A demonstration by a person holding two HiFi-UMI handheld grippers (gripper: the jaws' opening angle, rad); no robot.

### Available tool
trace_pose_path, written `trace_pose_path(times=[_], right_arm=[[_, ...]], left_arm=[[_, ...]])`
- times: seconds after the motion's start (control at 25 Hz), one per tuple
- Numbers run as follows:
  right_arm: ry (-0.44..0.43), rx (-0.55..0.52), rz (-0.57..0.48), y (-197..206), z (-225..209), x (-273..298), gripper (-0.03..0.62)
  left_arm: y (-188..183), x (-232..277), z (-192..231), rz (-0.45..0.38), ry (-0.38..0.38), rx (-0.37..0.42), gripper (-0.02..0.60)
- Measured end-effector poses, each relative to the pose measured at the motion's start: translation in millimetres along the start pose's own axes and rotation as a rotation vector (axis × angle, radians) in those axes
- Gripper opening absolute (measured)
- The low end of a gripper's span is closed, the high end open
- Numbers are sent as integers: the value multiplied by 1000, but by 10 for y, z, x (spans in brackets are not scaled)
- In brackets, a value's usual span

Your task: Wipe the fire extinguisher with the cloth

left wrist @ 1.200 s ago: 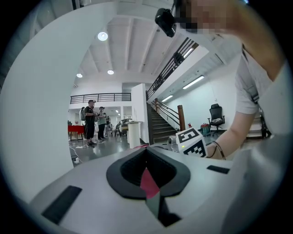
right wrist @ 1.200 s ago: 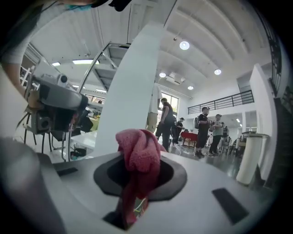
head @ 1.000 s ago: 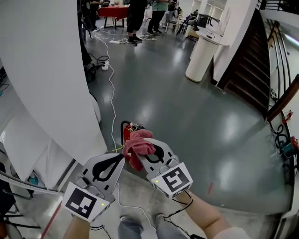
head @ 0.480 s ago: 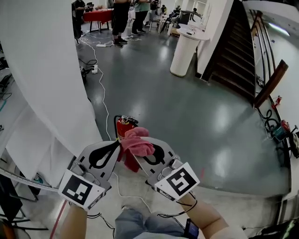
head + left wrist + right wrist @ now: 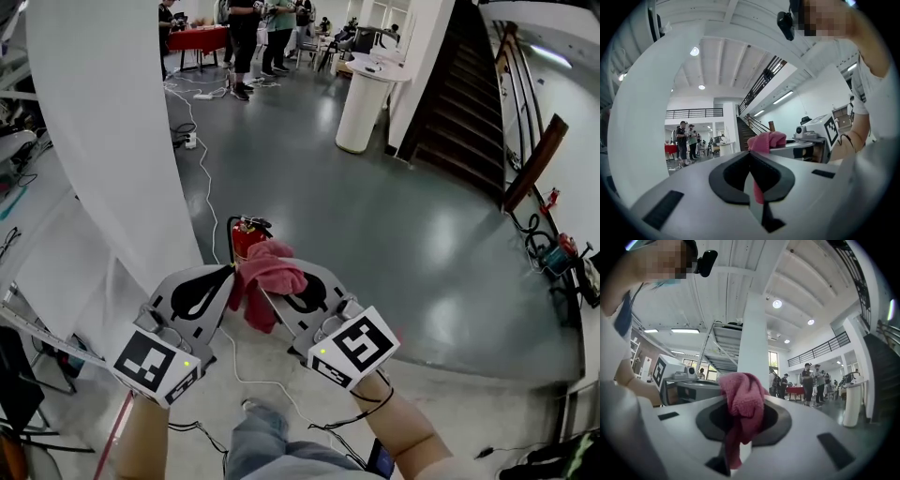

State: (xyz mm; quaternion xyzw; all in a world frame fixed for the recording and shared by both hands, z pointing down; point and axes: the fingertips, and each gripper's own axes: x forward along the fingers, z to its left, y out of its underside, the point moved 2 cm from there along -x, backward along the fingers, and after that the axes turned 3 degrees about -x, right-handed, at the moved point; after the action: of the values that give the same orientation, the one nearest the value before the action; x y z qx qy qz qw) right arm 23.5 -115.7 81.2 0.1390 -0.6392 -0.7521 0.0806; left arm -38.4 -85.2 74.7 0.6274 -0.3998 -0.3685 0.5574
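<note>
While our right gripper (image 5: 286,289) clenches the pink cloth (image 5: 267,272), left gripper (image 5: 228,274) closed beside it, wiping awaits: we must reach the fire extinguisher (image 5: 246,239) ahead.

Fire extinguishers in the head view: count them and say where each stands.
1. The fire extinguisher stands on the floor by the white column, just beyond the pink cloth in the right gripper. Others may be hidden.
</note>
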Motion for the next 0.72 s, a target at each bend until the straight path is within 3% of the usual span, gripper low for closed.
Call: trace_pose_path(times=[0.4, 0.72], right_arm=[[42, 9, 2, -136, 523, -488, 75], [42, 27, 3, -143, 820, -562, 76]], left_arm=[[-107, -483, -474, -24, 10, -25, 8], [-110, -766, -649, -17, 12, -15, 8]])
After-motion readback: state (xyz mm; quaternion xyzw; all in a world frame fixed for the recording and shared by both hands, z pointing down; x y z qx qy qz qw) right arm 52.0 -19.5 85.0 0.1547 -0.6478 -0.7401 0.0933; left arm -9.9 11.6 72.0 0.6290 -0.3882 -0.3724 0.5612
